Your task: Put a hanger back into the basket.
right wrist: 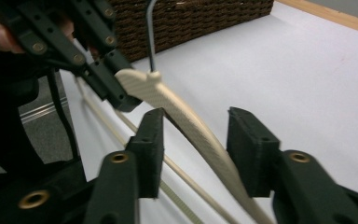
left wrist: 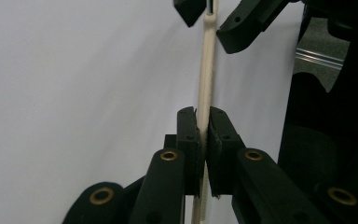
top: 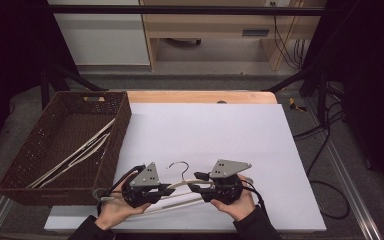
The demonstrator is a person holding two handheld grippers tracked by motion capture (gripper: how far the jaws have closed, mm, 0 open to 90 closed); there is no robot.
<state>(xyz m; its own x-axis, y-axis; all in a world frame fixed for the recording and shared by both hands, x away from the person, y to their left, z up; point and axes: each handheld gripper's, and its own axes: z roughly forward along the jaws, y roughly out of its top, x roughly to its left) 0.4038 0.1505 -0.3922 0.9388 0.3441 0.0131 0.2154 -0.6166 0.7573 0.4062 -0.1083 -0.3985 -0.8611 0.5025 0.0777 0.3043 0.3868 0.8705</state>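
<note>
- 2 grippers meet at a cream hanger [top: 190,192] on the white table [top: 220,130].
- Left gripper [left wrist: 204,133] clamps its arm.
- Right gripper [right wrist: 196,149] stands parted around it, pads clear.

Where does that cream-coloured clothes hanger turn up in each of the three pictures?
High view: the hanger lies low in the middle, between the two hands, its metal hook pointing up.
Left gripper view: its arm runs straight up the middle, pinched in the left claw.
Right gripper view: it slants from upper left to bottom right through the open right claw.
Shared landmark: the white table sheet beneath it.
</note>
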